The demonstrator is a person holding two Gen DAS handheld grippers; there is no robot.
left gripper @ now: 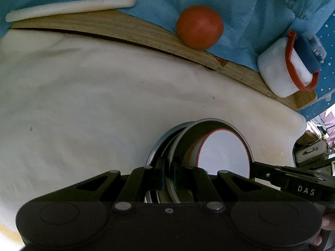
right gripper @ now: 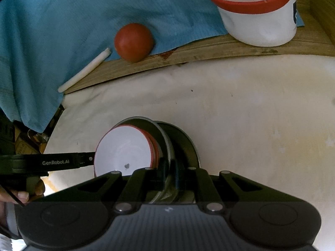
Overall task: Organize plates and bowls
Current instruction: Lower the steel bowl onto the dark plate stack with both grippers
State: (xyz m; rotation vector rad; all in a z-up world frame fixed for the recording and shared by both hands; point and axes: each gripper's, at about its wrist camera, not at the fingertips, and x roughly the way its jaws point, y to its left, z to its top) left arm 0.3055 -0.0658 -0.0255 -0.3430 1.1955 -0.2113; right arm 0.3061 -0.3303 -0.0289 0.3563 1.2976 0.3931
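Note:
A stack of dishes is held between both grippers above the cream table. It is a white bowl with a red rim (left gripper: 224, 152) (right gripper: 123, 148) nested in grey metal plates (left gripper: 184, 144) (right gripper: 167, 144). My left gripper (left gripper: 168, 173) is shut on the grey plate rim from one side. My right gripper (right gripper: 169, 171) is shut on the opposite rim. The right gripper's arm shows at the right in the left wrist view (left gripper: 293, 179). The left gripper's arm shows at the left in the right wrist view (right gripper: 48, 163).
A cream table top (left gripper: 104, 104) (right gripper: 251, 115) lies under the stack. At its far edge are a wooden board (left gripper: 146, 33) (right gripper: 188, 50), a red tomato (left gripper: 200, 27) (right gripper: 134, 41), a white stick (left gripper: 69, 8) (right gripper: 83, 71), a white red-rimmed container (left gripper: 282, 69) (right gripper: 259, 14) and blue cloth (left gripper: 240, 10) (right gripper: 52, 31).

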